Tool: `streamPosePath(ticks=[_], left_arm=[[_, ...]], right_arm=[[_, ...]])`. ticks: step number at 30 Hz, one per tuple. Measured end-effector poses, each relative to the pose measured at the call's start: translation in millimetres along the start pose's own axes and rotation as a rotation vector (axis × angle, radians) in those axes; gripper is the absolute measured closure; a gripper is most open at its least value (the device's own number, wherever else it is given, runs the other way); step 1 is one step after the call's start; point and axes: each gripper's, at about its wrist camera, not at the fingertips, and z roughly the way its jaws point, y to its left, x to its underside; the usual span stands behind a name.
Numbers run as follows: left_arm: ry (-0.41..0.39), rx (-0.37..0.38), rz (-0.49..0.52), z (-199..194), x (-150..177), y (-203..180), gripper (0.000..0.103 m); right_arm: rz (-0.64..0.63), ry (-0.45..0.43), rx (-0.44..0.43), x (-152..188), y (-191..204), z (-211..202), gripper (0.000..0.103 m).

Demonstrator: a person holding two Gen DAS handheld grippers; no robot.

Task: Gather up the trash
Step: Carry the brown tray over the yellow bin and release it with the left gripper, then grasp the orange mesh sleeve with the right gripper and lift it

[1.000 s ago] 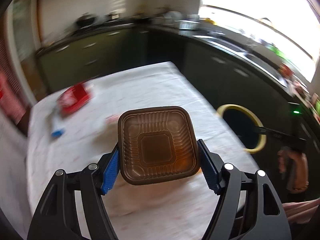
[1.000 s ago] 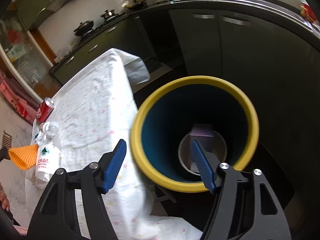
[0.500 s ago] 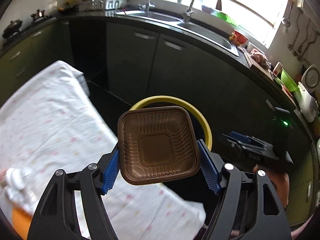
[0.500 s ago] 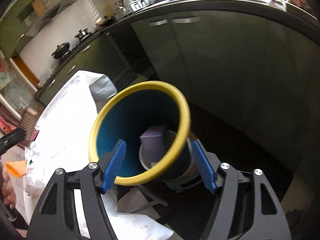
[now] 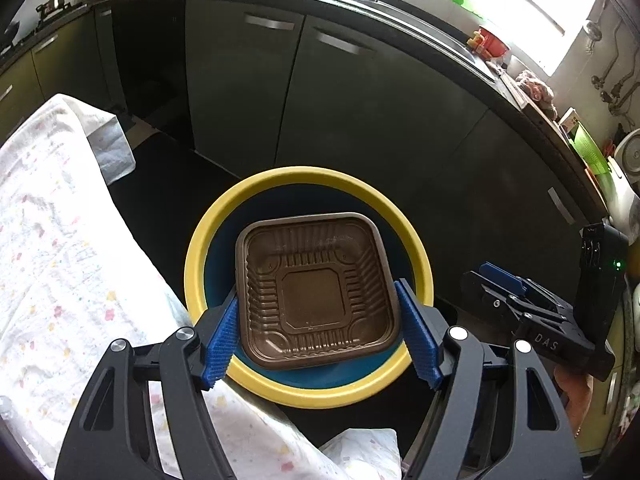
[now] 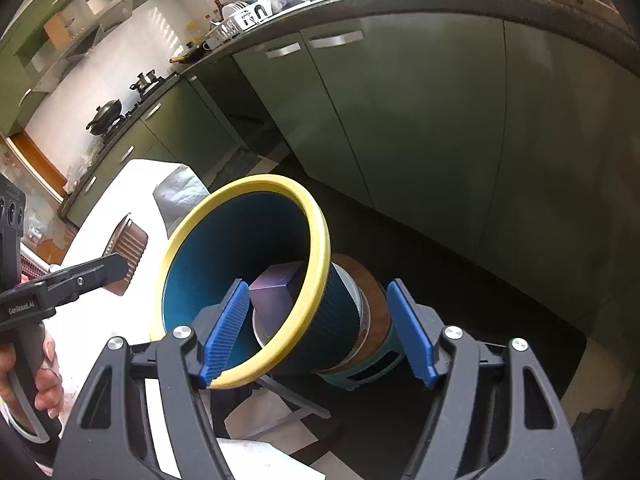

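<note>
The brown plastic tray point(image 5: 316, 292) is square with rounded corners, thin, glossy and ribbed along its sloped walls, with a flat square panel at its centre. It sits clamped between the 2 blue ridged pads of the left gripper point(image 5: 318, 320), open side facing that gripper's camera, directly over the mouth of the bin point(image 5: 308, 176). From the right wrist view the same tray point(image 6: 128, 240) shows edge-on, its fluted underside visible beside the bin's rim.

The bin point(image 6: 316, 240) is a round, tapered tub with a thick yellow rim, a smooth blue inside and a dark ribbed outer wall; a purple box point(image 6: 276, 284) lies at its bottom. The right gripper point(image 6: 316, 332) straddles the bin's near rim with its jaws apart, pads clear of the wall. To the left gripper's left lies a white tablecloth point(image 5: 48, 240) speckled with small coloured flowers, wrinkled and soft. Ahead stand smooth green cabinets point(image 5: 360, 112) with metal bar handles.
</note>
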Motion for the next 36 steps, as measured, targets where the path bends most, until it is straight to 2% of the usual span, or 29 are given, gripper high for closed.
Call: streamPosePath(ticks=[6,11,15,18,20,24,28,36], left_arm=[[0.018,0.035,-0.033,8.6,0.2,13.2,0.031],[0.025,0.078,-0.071,10.3,-0.2,19.8,0.022],[-0.012,0.098,-0.115,-14.4,5.8,28.5,0.022],[-0.077,0.109,-0.142,-52.1,11.6,39.2,0.021],[-0.151,0.065,-0.148,-88.4,17.1,50.5,0.013],[-0.299,-0.082,-0.182,-157.6,35.5,80.7,0.011],[-0.410,-0.178,-0.244,-213.6,63.8,113.6,0.009],[-0.507,-0.320,-0.351,-294.1,140.1,177.7,0.008]], right_arm=[[0.008,0.004,0.021,-10.2,0.6,10.5,0.034],[-0.001,-0.002,0.032,-19.0,4.2,14.8,0.032],[0.004,0.004,0.032,-28.8,8.1,22.7,0.032],[-0.027,0.004,0.027,-38.9,22.2,27.7,0.032],[-0.050,0.003,0.026,-44.7,33.7,30.7,0.032],[-0.095,0.012,0.022,-53.2,57.0,39.5,0.032],[-0.156,0.010,0.011,-52.4,90.5,41.0,0.032],[-0.300,0.040,-0.041,-31.6,172.7,34.4,0.032]])
